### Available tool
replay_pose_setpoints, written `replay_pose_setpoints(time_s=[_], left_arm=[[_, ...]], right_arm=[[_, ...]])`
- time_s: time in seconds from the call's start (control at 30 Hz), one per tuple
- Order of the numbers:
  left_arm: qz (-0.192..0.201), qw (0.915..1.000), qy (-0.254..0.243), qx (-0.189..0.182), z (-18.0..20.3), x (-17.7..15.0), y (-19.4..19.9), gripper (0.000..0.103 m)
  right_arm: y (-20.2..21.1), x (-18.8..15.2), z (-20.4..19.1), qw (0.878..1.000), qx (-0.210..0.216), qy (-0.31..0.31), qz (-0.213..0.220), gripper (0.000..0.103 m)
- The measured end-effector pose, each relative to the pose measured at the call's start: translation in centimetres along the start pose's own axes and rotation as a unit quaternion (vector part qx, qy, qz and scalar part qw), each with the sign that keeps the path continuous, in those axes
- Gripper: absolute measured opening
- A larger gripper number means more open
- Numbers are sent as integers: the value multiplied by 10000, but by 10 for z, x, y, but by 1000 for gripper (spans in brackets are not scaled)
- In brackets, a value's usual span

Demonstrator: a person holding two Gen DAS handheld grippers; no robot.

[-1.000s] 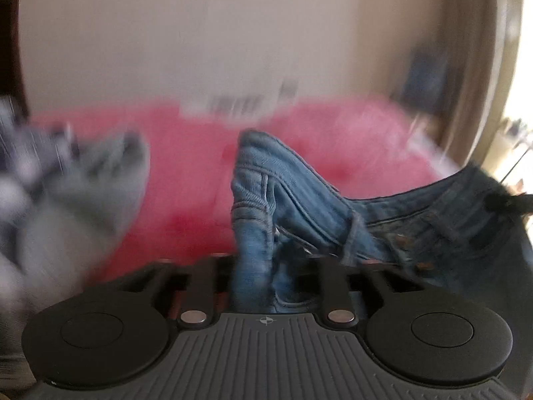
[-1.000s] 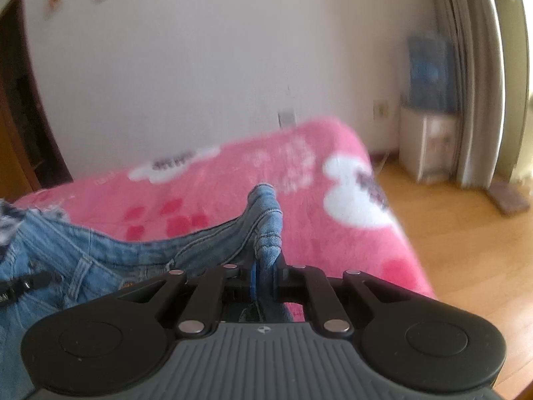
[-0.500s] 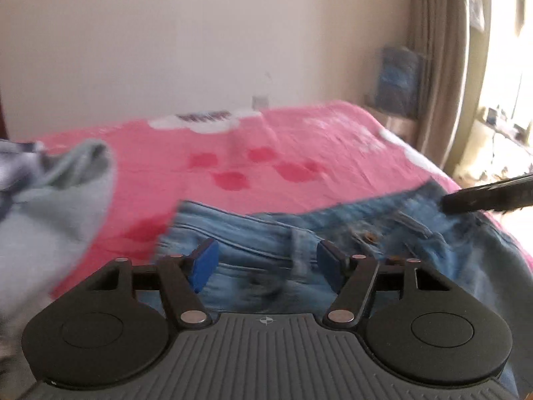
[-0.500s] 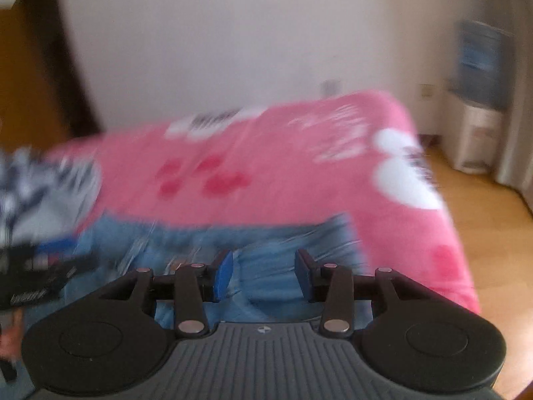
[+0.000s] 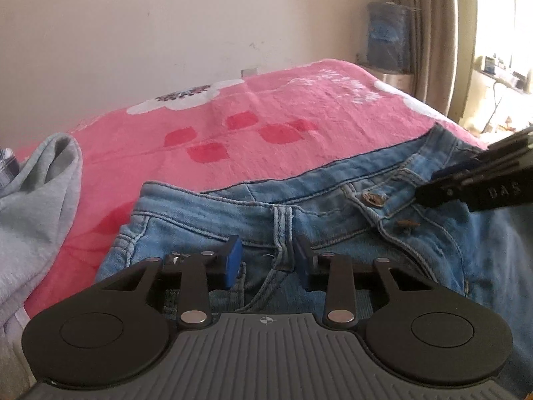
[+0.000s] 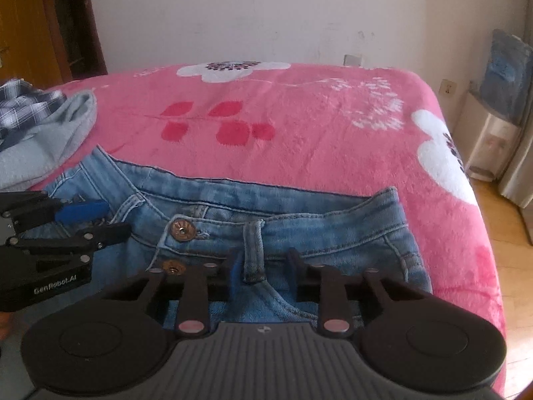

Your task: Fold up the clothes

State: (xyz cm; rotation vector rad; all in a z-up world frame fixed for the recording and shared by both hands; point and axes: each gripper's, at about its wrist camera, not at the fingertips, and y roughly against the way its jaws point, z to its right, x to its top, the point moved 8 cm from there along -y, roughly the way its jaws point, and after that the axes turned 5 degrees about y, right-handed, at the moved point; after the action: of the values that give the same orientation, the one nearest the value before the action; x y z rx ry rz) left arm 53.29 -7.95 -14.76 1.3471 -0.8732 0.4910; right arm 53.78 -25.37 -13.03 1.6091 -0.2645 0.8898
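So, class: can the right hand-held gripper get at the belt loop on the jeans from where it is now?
Probably yes. The right hand-held gripper is open, with the belt loop directly between its fingers and nothing covering it on the jeans.

Jeans: I have laid them flat; lifted before.
Left gripper: I released; fingers parted.
Right gripper: likewise.

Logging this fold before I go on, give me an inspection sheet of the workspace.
Surface: pink blanket, flowered, on a bed.
Job's things: jeans flat, waistband toward the wall, button showing.
Clutter: grey garment and plaid cloth bunched at the jeans' left.
Grippers: left tool and right tool both open, each over a belt loop.
Cables: nothing seen.
Surroundings: wall, curtain, wood floor.
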Motion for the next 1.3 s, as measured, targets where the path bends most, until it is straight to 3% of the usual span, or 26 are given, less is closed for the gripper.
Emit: replay_pose_setpoints(time_s=[0.07, 0.1, 0.47, 0.73, 0.87, 0.93, 1.07, 1.13, 1.2, 1.23, 1.27, 1.3], left_arm=[[36, 10000, -76, -27, 5, 1, 1, 11], [54, 9999, -114, -41, 7, 1, 1, 9], [589, 9980, 204, 109, -3, 30, 18, 5], [702, 9963, 67, 482, -6, 64, -8, 4], [274, 9954, -508, 762, 5, 39, -44, 6], [440, 9913, -788, 959, 12, 29, -50, 6], [383, 9906, -832, 1013, 11, 32, -51, 7], [304, 9925, -685, 968, 7, 36, -47, 17], [165, 9954, -286, 902, -5, 42, -40, 60], [93, 9965, -32, 830, -12, 45, -35, 70], [73, 9977, 292, 600, -19, 48, -30, 80], [62, 9974, 659, 301, -27, 51, -23, 83]], right_arm=[[-3, 1, -2, 10000, -3, 1, -3, 12], [-2, 2, -3, 10000, -32, -1, 15, 11], [17, 26, -5, 9975, -194, -259, 622, 8], [8, 59, 5, 9950, -411, -406, 813, 7], [-25, 57, 9, 9966, -533, -446, 447, 7], [-46, 44, 9, 9972, -638, -382, 124, 8], [-49, 46, 14, 9962, -589, -641, 45, 8], [-50, 47, 17, 9954, -565, -770, 5, 10], [-40, 48, 24, 9929, -355, -1133, -47, 23], [-30, 47, 32, 9895, -218, -1425, -20, 40], [-20, 47, 39, 9851, -81, -1716, 7, 50], [-10, 44, 46, 9807, 22, -1954, 32, 52]])
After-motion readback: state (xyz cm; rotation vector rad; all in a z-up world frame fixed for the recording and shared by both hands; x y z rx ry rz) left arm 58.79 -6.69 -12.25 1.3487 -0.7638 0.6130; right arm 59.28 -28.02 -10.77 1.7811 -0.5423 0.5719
